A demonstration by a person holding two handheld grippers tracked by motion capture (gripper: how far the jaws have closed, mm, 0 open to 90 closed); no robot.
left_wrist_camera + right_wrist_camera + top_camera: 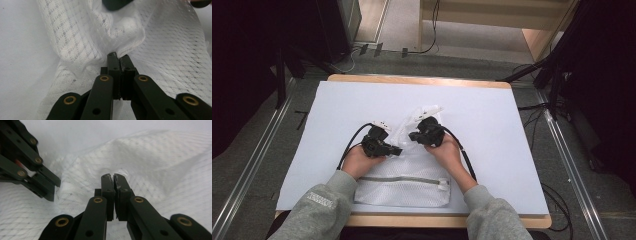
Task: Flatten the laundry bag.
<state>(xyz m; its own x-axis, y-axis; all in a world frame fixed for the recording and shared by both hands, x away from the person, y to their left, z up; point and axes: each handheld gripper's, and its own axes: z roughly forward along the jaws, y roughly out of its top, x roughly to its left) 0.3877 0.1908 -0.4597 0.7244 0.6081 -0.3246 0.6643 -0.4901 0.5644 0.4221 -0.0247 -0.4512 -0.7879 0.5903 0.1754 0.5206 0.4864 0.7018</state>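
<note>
A white mesh bag (402,187) with a grey zipper (402,179) lies on the white table top (492,115), its far end bunched up between my two grippers. My left gripper (398,150) points right, and in the left gripper view it (117,56) is shut with a fold of the mesh (162,50) pinched at its tips. My right gripper (413,135) points left from the other side. In the right gripper view it (111,176) is shut with its tips pressed into puckered mesh (162,157). The left gripper's linkage (30,170) shows close beside it.
The white sheet covers a wooden table whose far edge (422,80) shows at the back. A cable (464,155) trails from each gripper over the table. Dark stands and floor rails flank the table on both sides.
</note>
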